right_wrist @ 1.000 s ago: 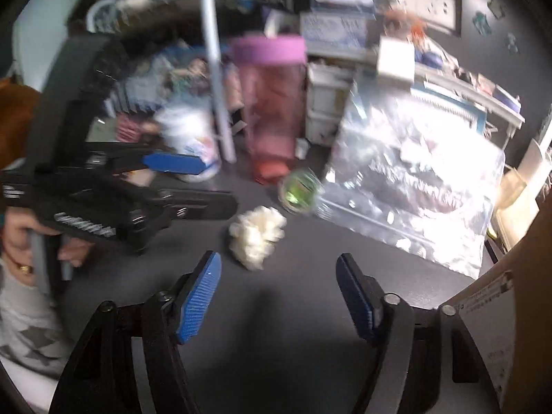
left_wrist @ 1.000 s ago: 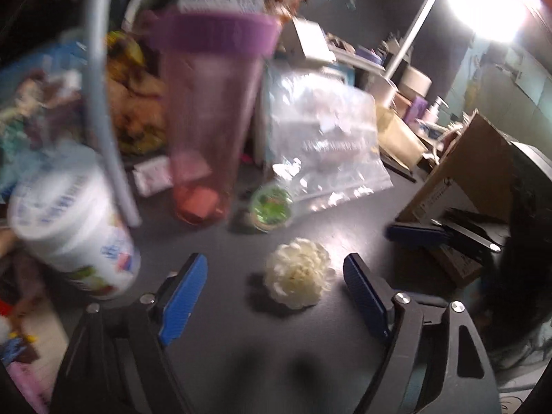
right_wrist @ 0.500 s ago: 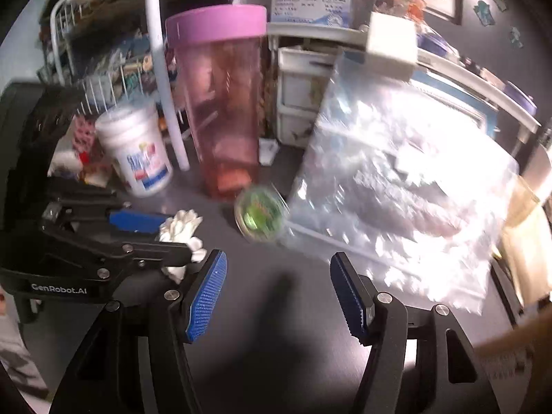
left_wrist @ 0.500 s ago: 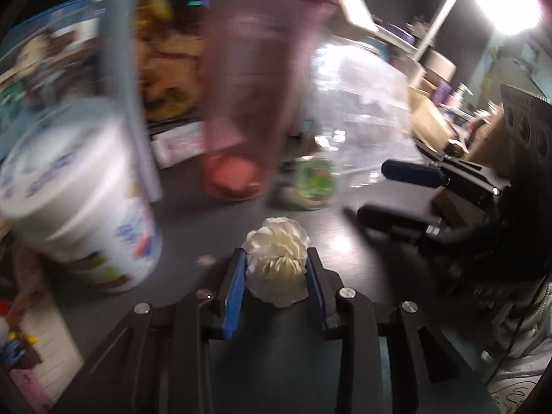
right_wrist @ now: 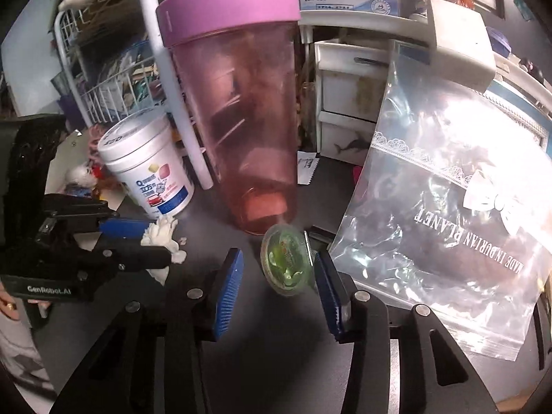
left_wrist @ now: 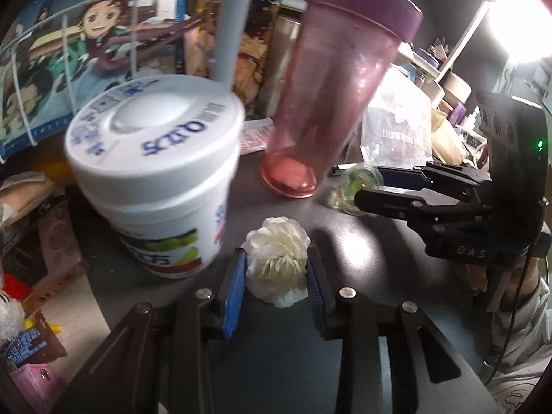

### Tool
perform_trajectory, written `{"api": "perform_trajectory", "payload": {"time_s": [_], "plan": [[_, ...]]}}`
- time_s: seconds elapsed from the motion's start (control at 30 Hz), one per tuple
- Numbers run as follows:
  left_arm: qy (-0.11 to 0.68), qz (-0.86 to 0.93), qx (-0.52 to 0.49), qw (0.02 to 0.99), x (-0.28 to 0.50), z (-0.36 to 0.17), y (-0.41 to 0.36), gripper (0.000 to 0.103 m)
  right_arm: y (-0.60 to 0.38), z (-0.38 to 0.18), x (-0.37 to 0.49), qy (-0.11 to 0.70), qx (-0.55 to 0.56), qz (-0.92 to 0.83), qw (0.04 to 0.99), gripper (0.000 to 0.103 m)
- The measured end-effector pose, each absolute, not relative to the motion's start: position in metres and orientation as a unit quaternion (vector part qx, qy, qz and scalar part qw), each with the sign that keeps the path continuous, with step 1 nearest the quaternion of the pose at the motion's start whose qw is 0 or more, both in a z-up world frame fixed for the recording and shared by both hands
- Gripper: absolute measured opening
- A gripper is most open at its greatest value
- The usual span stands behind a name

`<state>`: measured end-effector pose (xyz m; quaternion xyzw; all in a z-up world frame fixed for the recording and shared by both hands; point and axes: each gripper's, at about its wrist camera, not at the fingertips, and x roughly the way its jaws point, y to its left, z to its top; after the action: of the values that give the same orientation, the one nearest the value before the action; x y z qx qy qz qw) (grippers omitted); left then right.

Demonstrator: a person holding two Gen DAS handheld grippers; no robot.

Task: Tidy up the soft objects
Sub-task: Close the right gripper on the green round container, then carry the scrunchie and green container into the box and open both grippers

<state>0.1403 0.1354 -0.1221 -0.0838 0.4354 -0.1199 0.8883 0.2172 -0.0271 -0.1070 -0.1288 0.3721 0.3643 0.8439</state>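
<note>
Left claw clenched on a white ruffled soft flower, blue pads pressed against both of its sides. Flower resting on or just above the dark surface; contact with it not discernible. Seen from the right wrist view as a white tuft protruding from the left claw at far left.

Right claw closing, with a small round green soft object between the blue pads. Right pad close against the object's edge, a clear gap on the left side; not yet pinched. Object lying on the dark surface, just in front of the pink tumbler's base. Same object visible in the left wrist view at the tips of the right claw.

Background, both views: tall translucent pink tumbler with a purple lid, standing upright; white lidded tub with blue print, just left of the flower; white vertical pole between tub and tumbler. Clear zip bag with printed lettering lying to the right of the green object, partly leaning on the white shelving behind. Wire basket with an illustrated package at upper left. Bright lamp at upper right of the left wrist view.
</note>
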Motion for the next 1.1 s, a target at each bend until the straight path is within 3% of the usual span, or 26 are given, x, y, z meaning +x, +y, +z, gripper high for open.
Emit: {"api": "perform_trajectory", "payload": {"time_s": [0.2, 0.3, 0.4, 0.73, 1.1], "plan": [[0.435, -0.115, -0.084, 0.889, 0.139, -0.123, 0.140, 0.031, -0.012, -0.121, 0.223, 0.383, -0.148, 0.362, 0.837, 0.039], [0.434, -0.114, -0.081, 0.890, 0.137, -0.123, 0.138, 0.031, -0.008, -0.126, 0.218, 0.386, -0.163, 0.357, 0.835, 0.021], [0.432, -0.115, -0.080, 0.891, 0.137, -0.121, 0.135, 0.031, -0.008, -0.123, 0.210, 0.376, -0.166, 0.359, 0.838, 0.017], [0.400, -0.118, -0.072, 0.906, 0.123, -0.090, 0.124, 0.031, -0.034, -0.092, 0.174, 0.342, -0.143, 0.366, 0.853, 0.017], [0.316, -0.146, -0.040, 0.936, 0.072, -0.020, 0.085, 0.030, -0.082, -0.010, 0.087, 0.225, -0.145, 0.356, 0.895, 0.017]]}}
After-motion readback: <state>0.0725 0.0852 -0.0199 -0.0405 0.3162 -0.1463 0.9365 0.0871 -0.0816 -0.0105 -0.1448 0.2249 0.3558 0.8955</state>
